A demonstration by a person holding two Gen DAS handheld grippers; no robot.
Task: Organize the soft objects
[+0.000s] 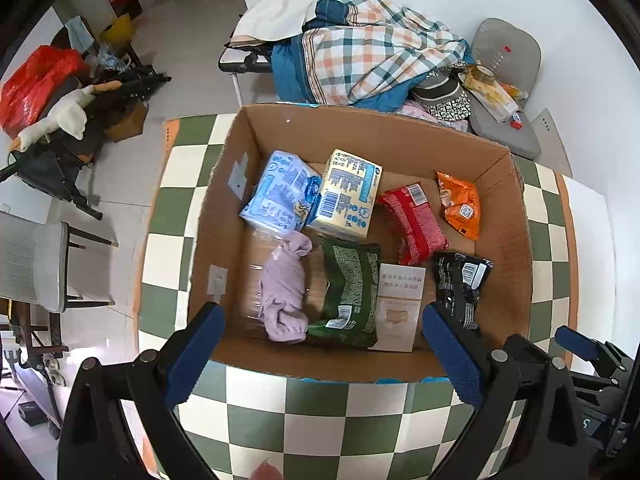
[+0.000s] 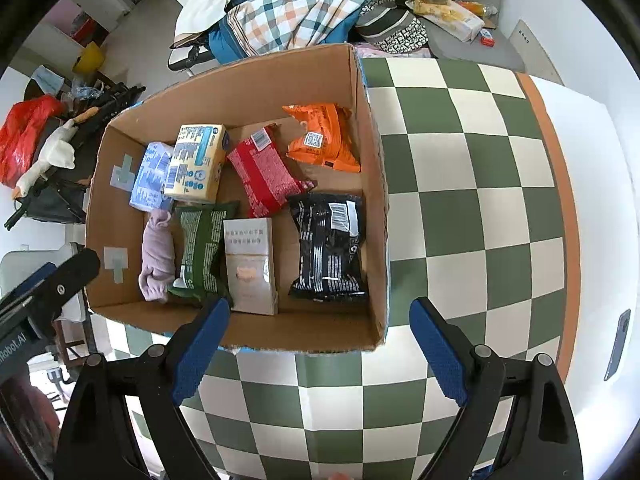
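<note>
An open cardboard box (image 1: 224, 216) (image 2: 376, 184) stands on the green-and-white checked table (image 1: 304, 412) (image 2: 472, 168). Inside lie a blue tissue pack (image 1: 280, 192), a yellow tissue pack (image 1: 348, 194), a red packet (image 1: 414, 222), an orange packet (image 1: 460, 204), a black packet (image 1: 460, 284), a green packet (image 1: 352, 292), a white card pack (image 1: 400, 308) and a rolled lilac cloth (image 1: 284, 288) (image 2: 158, 254). My left gripper (image 1: 322, 354) is open and empty above the box's near edge. My right gripper (image 2: 320, 346) is open and empty at the near right corner.
Behind the table a chair holds a plaid blanket (image 1: 368, 44) (image 2: 304, 4). A grey chair (image 1: 508, 92) with food items stands at the back right. A toy goose (image 1: 60, 116) and a red bag (image 1: 32, 84) lie at left. A phone (image 2: 618, 344) lies on the table's right edge.
</note>
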